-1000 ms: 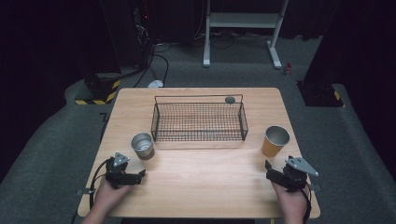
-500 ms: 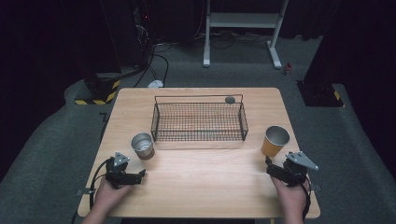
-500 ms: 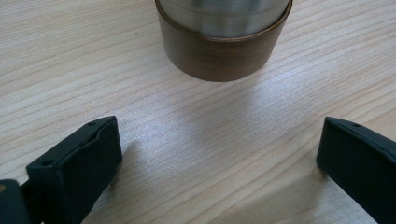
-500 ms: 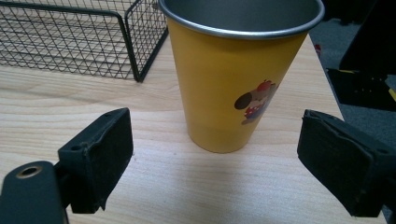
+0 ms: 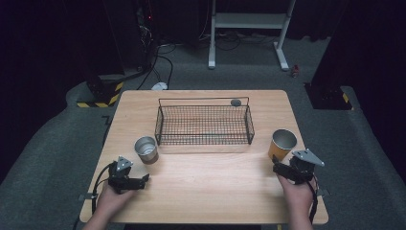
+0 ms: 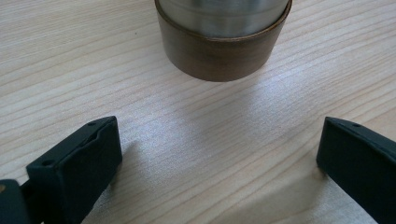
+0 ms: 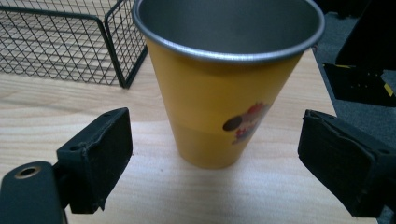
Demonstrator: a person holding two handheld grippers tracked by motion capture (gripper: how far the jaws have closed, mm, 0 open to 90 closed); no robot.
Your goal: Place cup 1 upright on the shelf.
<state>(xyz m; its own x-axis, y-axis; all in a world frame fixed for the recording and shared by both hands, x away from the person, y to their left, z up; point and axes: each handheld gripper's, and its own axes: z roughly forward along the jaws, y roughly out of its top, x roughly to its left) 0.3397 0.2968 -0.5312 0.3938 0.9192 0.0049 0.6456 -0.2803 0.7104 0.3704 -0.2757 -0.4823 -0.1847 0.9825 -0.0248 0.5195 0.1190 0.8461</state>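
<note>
A short silver metal cup (image 5: 146,149) stands left of the wire basket (image 5: 204,125); its brown-banded base (image 6: 222,42) sits just ahead of my left gripper (image 6: 219,158). That left gripper (image 5: 142,180) rests low over the table near the front left, open, with nothing between its jaws. A yellow cup (image 5: 282,143) with a steel rim stands at the right. My right gripper (image 5: 278,166) is just in front of it, open. In the right gripper view the yellow cup (image 7: 224,88), with a small cartoon print, stands upright just beyond the wide-apart jaws of my right gripper (image 7: 217,142).
The black wire basket (image 7: 65,42) is empty and takes up the middle back of the wooden table (image 5: 210,187). A small dark round object (image 5: 235,102) lies behind it at the far edge. Dark floor, cables and a white stand surround the table.
My right gripper has edged forward and left toward the yellow cup. The left gripper and both cups have stayed put.
</note>
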